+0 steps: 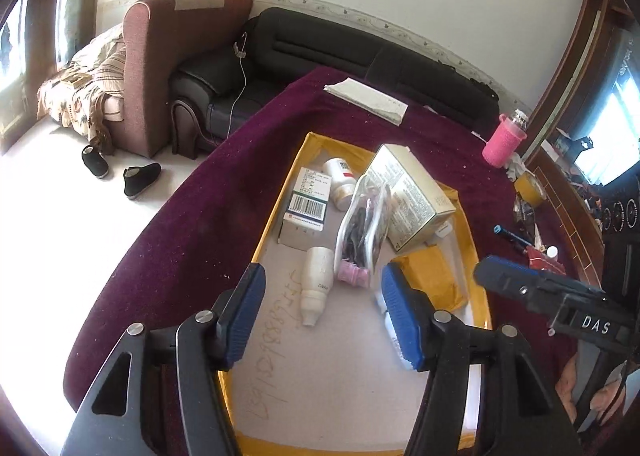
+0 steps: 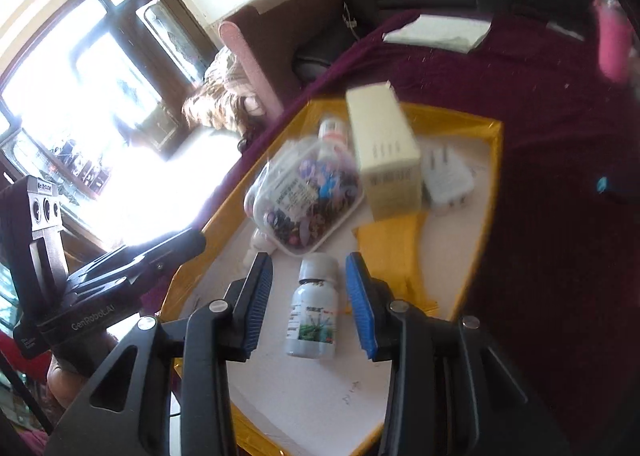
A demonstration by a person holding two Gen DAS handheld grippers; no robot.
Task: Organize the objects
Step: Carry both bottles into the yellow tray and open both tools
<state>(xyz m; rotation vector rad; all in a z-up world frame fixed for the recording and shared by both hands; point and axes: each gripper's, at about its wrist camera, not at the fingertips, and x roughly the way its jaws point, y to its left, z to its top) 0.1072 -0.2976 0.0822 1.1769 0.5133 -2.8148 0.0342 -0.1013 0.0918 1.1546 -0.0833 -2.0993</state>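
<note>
A shallow tray with a yellow rim (image 1: 276,215) (image 2: 482,215) lies on a purple tablecloth. It holds a barcoded white box (image 1: 308,203), a cream box (image 1: 412,195) (image 2: 384,147), a clear bag of small dark items (image 1: 362,223) (image 2: 308,199), a yellow envelope (image 1: 432,280), a white plug (image 2: 448,179) and a white bottle (image 1: 318,284) lying on its side. My left gripper (image 1: 324,320) hangs open above that bottle, touching nothing. My right gripper (image 2: 310,296) straddles a small grey-capped bottle (image 2: 314,308), with gaps between the bottle and both pads.
On the cloth beyond the tray are a folded white paper (image 1: 368,99), a pink-sleeved bottle (image 1: 502,143), a yellow tape roll (image 1: 528,187) and a pen (image 1: 512,234). The table's edge drops off at left toward the floor, two black shoes and a dark sofa (image 1: 320,55).
</note>
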